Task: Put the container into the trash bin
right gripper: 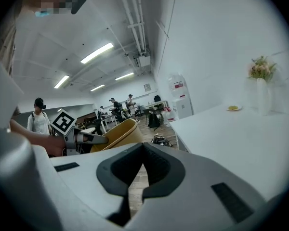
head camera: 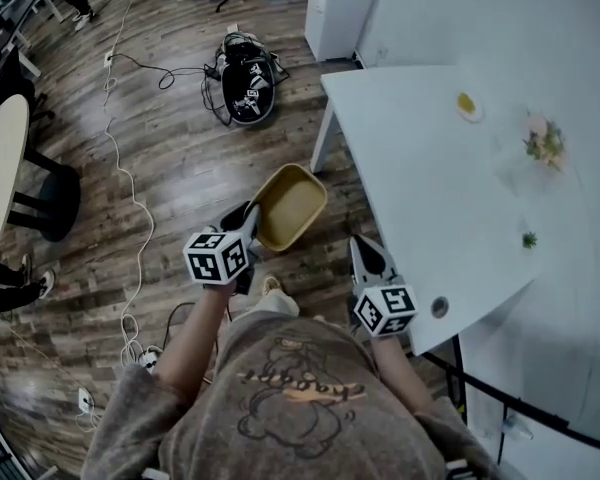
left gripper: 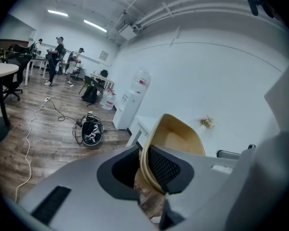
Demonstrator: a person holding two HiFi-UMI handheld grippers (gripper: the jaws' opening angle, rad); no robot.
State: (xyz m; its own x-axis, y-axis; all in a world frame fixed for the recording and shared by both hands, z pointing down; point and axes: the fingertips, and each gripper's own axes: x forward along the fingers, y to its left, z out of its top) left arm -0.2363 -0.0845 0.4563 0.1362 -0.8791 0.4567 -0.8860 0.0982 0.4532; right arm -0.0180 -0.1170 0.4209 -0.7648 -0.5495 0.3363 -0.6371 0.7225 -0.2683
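Note:
A tan, shallow plastic container (head camera: pixel 290 206) hangs above the wood floor, just left of the white table's corner. My left gripper (head camera: pixel 252 220) is shut on its near rim. In the left gripper view the thin rim (left gripper: pixel 145 163) is pinched between the two dark pads and the container (left gripper: pixel 178 137) tilts up and away. My right gripper (head camera: pixel 364 252) hovers to the right by the table's edge, its jaws shut with nothing between them. In the right gripper view the shut jaws (right gripper: pixel 143 148) point past the container (right gripper: pixel 116 134) held at the left.
The white table (head camera: pixel 430 178) fills the right side and carries a small plate (head camera: pixel 468 106) and flowers (head camera: pixel 545 140). A black bag (head camera: pixel 248 86) and cables (head camera: pixel 130 203) lie on the floor ahead. A round table (head camera: pixel 0 168) stands at left. People stand far back.

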